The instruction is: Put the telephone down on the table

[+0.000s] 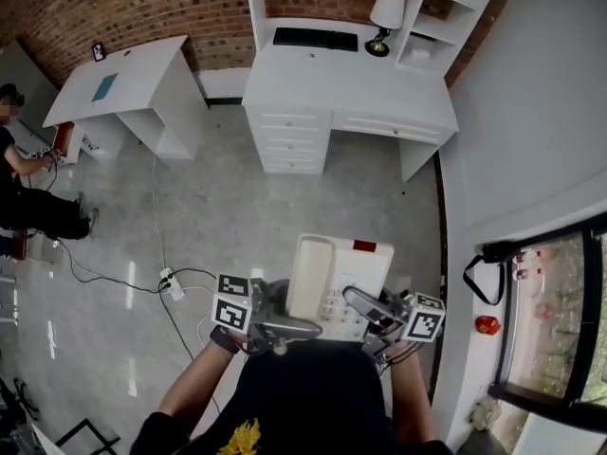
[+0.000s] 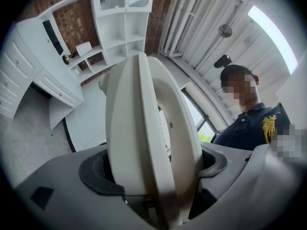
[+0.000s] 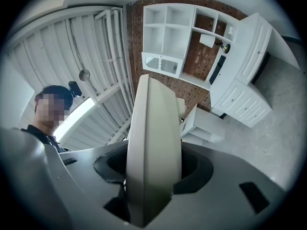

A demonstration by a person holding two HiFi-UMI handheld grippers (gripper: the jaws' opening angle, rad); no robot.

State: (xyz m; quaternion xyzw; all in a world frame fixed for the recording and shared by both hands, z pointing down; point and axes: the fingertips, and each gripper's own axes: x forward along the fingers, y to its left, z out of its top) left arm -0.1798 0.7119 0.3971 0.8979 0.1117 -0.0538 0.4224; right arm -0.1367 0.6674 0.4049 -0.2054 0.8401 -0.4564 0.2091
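Observation:
I hold a white telephone (image 1: 337, 271) with a red label and a keypad in the air, close to my body and above the floor. My left gripper (image 1: 285, 326) is shut on its left edge and my right gripper (image 1: 368, 307) on its right edge. In the left gripper view the telephone (image 2: 144, 128) stands edge-on and fills the jaws of that gripper (image 2: 153, 172). The right gripper view shows the telephone (image 3: 153, 143) the same way, clamped in the right gripper (image 3: 151, 172). The white desk (image 1: 341, 79) stands ahead by the brick wall.
On the desk lie a black keyboard (image 1: 315, 38) and a lamp (image 1: 384, 15), under white shelves. A second white table (image 1: 123, 79) stands at the left, with a person (image 1: 28, 197) near it. A power strip (image 1: 171, 283) and cables lie on the floor. A window (image 1: 555, 330) is at the right.

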